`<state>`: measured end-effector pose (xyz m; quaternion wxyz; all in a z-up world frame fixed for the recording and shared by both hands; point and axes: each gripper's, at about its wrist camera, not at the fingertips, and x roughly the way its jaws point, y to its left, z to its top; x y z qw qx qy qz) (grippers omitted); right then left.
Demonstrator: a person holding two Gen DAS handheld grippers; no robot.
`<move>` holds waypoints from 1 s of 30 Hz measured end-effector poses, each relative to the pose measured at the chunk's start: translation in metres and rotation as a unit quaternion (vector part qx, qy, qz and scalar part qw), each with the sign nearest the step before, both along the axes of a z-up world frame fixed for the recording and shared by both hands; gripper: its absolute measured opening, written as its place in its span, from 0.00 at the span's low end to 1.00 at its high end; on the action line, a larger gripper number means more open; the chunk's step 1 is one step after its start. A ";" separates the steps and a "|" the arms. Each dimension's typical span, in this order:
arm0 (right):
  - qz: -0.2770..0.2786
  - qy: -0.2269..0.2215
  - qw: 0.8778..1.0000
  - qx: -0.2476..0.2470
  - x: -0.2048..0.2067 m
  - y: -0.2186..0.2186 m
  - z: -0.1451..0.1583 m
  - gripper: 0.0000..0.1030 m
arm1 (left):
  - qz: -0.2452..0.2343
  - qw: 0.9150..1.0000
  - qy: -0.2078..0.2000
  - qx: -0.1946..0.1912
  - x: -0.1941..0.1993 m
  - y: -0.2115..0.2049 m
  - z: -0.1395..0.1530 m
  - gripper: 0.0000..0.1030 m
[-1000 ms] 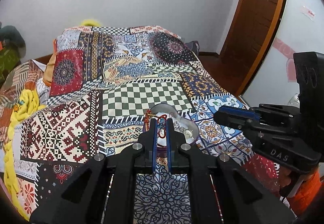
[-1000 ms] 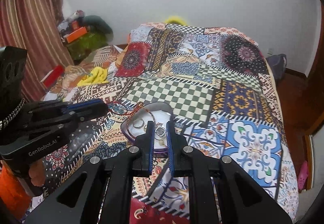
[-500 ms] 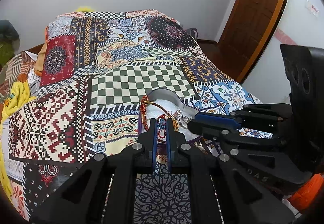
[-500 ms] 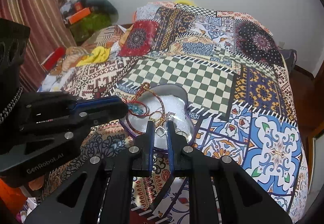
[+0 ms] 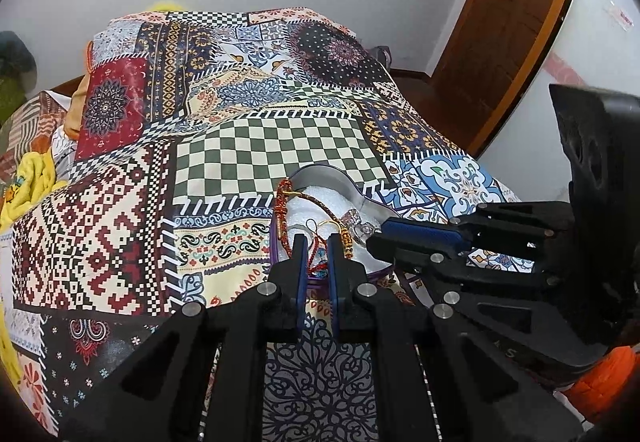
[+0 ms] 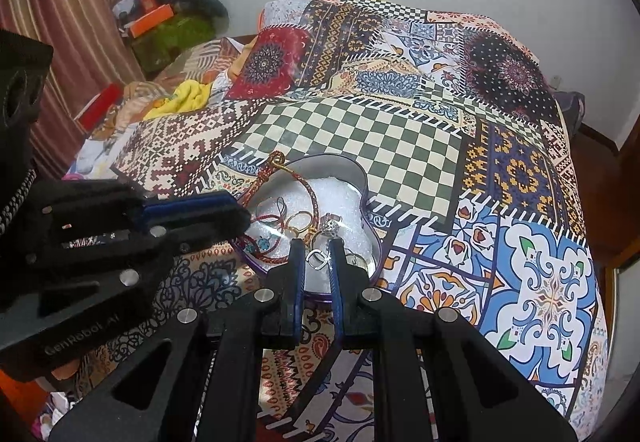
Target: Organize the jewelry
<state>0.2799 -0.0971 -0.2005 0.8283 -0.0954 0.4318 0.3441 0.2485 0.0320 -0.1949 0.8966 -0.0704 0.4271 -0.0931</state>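
Note:
A heart-shaped tin with white foam inside lies on the patchwork bedspread; it also shows in the left wrist view. In it are a red and gold cord bracelet, gold rings and a silver ring. My right gripper is over the tin's near edge, jaws narrowly apart around a small silver ring. My left gripper is over the tin's left edge, jaws narrowly apart around red thread jewelry. Whether either grips its piece is unclear.
The patchwork bedspread covers the bed. Yellow cloth and clutter lie at the left by a striped curtain. A wooden door stands at the right. The bed edge drops off at the right.
Both grippers have moved forward and down over the tin and closer together. The jewelry now sits between both pairs of fingertips.

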 end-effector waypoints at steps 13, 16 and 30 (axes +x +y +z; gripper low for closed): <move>-0.020 -0.046 0.999 0.005 -0.020 -0.012 0.037 0.17 | 0.015 0.999 -0.045 0.004 -0.030 0.005 0.044 0.12; -0.029 -0.071 0.997 0.018 -0.032 -0.020 0.059 0.17 | 0.022 0.997 -0.070 0.010 -0.045 0.005 0.064 0.13; -0.068 -0.249 0.955 0.146 -0.142 -0.075 0.189 0.17 | 0.057 0.962 -0.263 0.053 -0.160 -0.016 0.188 0.29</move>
